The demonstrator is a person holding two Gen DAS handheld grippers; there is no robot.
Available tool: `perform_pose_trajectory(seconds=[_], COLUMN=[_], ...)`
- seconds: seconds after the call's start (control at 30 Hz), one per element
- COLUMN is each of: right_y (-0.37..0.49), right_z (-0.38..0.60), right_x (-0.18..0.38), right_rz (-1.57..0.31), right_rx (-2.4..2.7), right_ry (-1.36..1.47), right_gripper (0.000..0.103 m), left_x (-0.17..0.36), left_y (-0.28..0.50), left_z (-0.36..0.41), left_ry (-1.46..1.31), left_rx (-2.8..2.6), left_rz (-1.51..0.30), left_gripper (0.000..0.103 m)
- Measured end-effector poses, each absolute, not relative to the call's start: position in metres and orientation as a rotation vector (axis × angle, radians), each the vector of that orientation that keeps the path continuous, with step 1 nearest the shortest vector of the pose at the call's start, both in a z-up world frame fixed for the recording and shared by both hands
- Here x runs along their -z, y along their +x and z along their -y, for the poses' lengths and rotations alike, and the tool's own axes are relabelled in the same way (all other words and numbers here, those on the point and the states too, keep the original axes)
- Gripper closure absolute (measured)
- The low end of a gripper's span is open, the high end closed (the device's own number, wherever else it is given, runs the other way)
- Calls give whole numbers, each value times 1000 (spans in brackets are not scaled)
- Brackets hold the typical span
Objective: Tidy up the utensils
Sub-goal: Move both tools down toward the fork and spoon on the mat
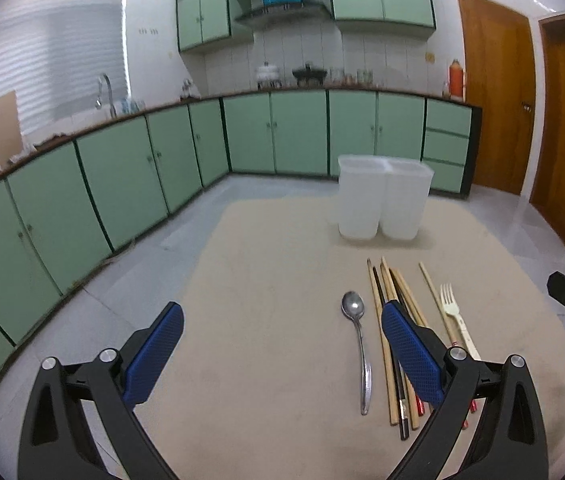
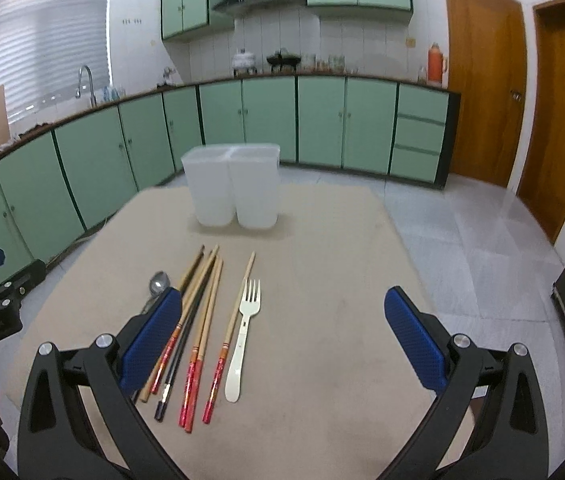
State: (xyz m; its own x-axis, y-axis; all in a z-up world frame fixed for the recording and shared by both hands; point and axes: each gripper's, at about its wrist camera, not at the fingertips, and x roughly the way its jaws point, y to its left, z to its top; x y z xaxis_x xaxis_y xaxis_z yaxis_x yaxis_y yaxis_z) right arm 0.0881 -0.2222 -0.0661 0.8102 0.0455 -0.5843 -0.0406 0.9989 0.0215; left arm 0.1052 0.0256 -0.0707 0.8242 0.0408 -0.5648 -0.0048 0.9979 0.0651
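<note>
Green kitchen cabinets (image 2: 94, 168) ring a beige table (image 2: 322, 280). On it, a metal spoon (image 1: 356, 336), a bundle of chopsticks (image 2: 198, 320) and a cream plastic fork (image 2: 244, 328) lie side by side, near a translucent two-compartment utensil holder (image 2: 234, 188) standing farther back. Both the left gripper (image 1: 282, 356) and right gripper (image 2: 282, 340) hover above the table, tongs spread wide, holding nothing.

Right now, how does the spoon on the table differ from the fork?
The spoon is shiny grey metal, while the fork is matte cream, plastic by the look of it. The spoon lies at the left end of the row, left of the chopsticks; the fork lies at the right end. Both lie flat on the table, heads toward the white holder, untouched by either gripper.
</note>
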Motion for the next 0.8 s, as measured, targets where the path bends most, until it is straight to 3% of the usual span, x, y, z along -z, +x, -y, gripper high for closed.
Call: perform_pose_trajectory(seconds=[0.13,0.27,0.4,0.8], right_y=[120,145,164,198], right_z=[221,216,215,217], right_x=[84,101,122,145], right_rz=[-694,-768,-854,-958], right_rx=[-60,-72,-79,-153], right_ry=[19,-11,-28,92], right_gripper=[9,27,37,50], left_x=[92,111,127,146], left_y=[134,154,169,203], left_z=[-21,-14,-13,-8], left_ry=[77,100,115,87], left_rx=[-10,1,10,35], left_rz=[-662,-713,-768,-851], left_gripper=[6,6,6,6])
